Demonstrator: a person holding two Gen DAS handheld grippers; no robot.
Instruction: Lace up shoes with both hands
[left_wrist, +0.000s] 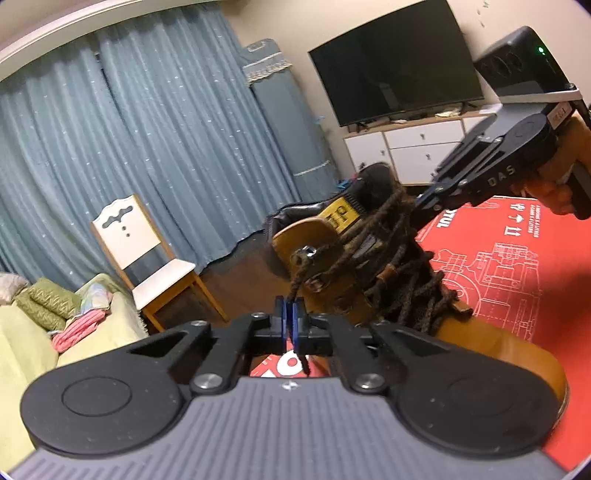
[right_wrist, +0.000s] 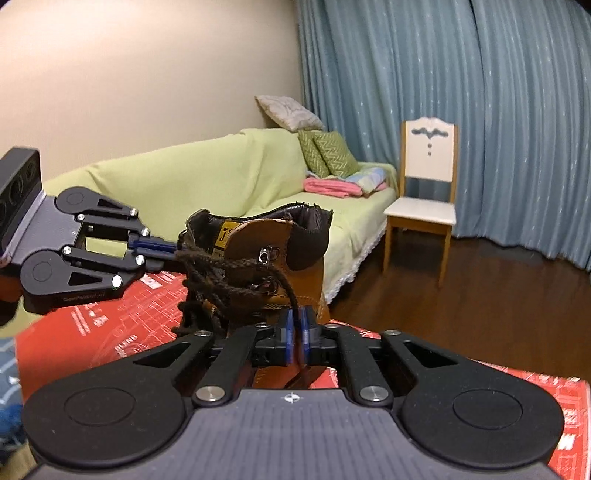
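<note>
A tan leather boot (left_wrist: 306, 236) (right_wrist: 251, 240) with a black padded collar and a yellow tongue tag stands on a red printed board (left_wrist: 517, 277) (right_wrist: 129, 314). Its dark brown lace (left_wrist: 299, 273) (right_wrist: 236, 264) is threaded loosely through the upper eyelets, with several loops hanging over the front. My left gripper (left_wrist: 290, 317) (right_wrist: 173, 251) is shut on one lace strand, whose end dangles below the pads. From the opposite side of the boot, my right gripper (right_wrist: 297, 325) (left_wrist: 421, 206) has its blue pads pinched on another strand coming down from a top hook.
A white-and-wood chair (left_wrist: 147, 243) (right_wrist: 428, 162) stands on the dark wooden floor by blue curtains. A green-covered sofa (right_wrist: 184, 177) holds cushions and folded cloths. A television (left_wrist: 395, 62) sits on a white cabinet (left_wrist: 406, 144) behind the boot.
</note>
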